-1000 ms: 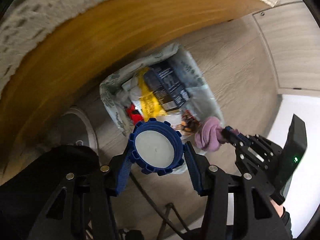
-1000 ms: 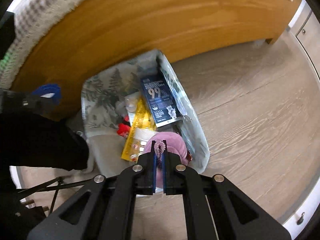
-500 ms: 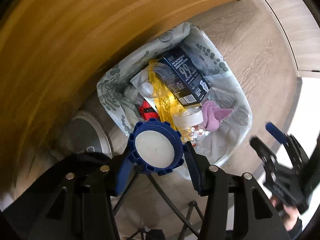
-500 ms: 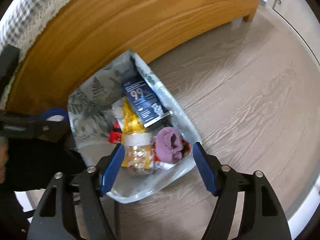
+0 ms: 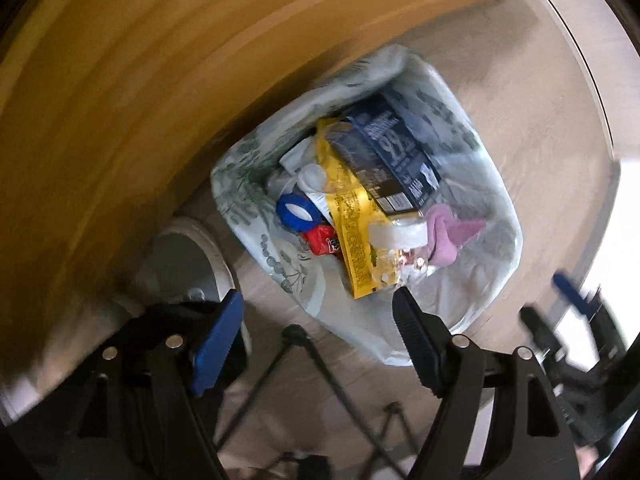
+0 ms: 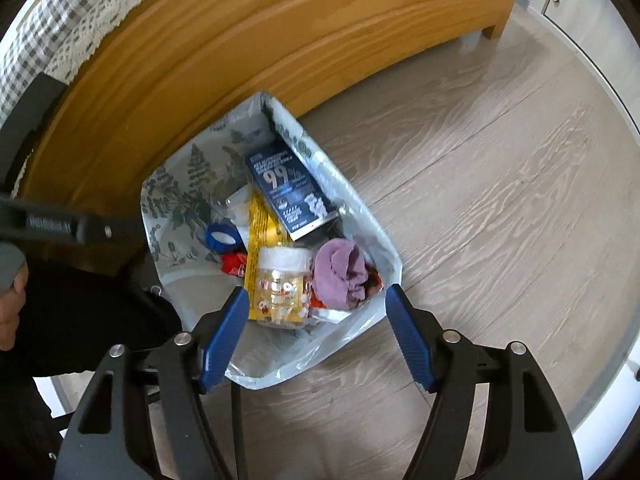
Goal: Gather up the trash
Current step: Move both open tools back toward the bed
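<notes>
Both your tongs hang released over the leaf-printed white plastic trash bag (image 6: 188, 196): left gripper (image 5: 316, 336) just opened, right gripper (image 6: 314, 334) empty. The blue ribbed bottle cap (image 6: 221, 237) lies by the bag's wooden-side wall; light, stiff, pinch its rim. Only the right view shows the purple cloth (image 6: 340, 270) sharply.

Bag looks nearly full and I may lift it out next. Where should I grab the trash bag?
Grip the trash bag by its loose near rim, coming from above with the open right gripper. That edge flops outward, clear of the clear jar and purple cloth.
</notes>
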Demonstrator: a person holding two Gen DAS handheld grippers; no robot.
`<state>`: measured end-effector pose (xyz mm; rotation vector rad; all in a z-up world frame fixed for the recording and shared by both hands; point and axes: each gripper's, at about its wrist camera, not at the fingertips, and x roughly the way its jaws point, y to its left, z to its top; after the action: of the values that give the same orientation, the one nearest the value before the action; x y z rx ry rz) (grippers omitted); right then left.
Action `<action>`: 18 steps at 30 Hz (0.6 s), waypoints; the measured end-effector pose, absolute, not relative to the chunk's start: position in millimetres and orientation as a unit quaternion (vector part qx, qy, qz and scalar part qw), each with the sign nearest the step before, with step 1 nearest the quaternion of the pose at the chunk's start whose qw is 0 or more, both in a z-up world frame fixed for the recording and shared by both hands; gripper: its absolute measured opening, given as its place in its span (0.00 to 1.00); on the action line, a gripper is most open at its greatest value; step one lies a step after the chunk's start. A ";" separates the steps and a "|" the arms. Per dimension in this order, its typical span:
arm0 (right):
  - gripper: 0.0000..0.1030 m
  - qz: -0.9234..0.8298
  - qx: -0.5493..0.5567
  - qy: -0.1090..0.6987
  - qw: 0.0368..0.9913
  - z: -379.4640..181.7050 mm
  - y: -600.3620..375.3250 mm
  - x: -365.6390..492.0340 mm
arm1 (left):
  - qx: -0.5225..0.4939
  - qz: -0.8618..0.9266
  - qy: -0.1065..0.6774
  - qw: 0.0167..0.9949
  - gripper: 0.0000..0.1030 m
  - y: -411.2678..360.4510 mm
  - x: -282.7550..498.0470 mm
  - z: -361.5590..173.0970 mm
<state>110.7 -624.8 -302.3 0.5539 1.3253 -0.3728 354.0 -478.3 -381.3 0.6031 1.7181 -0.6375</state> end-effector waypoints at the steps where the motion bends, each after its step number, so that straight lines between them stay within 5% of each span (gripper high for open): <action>1: 0.66 -0.172 0.250 0.605 0.736 -300.3 -626.9 110.9 | 0.276 -0.274 0.726 0.567 0.72 -480.4 349.9 -380.9; 8: 0.66 -0.202 0.200 0.591 0.755 -255.6 -643.3 125.6 | 0.339 -0.347 0.609 0.628 0.72 -486.5 320.3 -309.2; 18: 0.66 -0.205 0.161 0.501 0.825 -148.1 -645.5 206.8 | 0.148 -0.377 0.433 0.805 0.72 -398.4 376.6 -131.5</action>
<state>206.8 -645.5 -148.1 0.3422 1.0650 -0.4365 376.6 -398.4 -131.5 0.3162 0.9272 -0.8077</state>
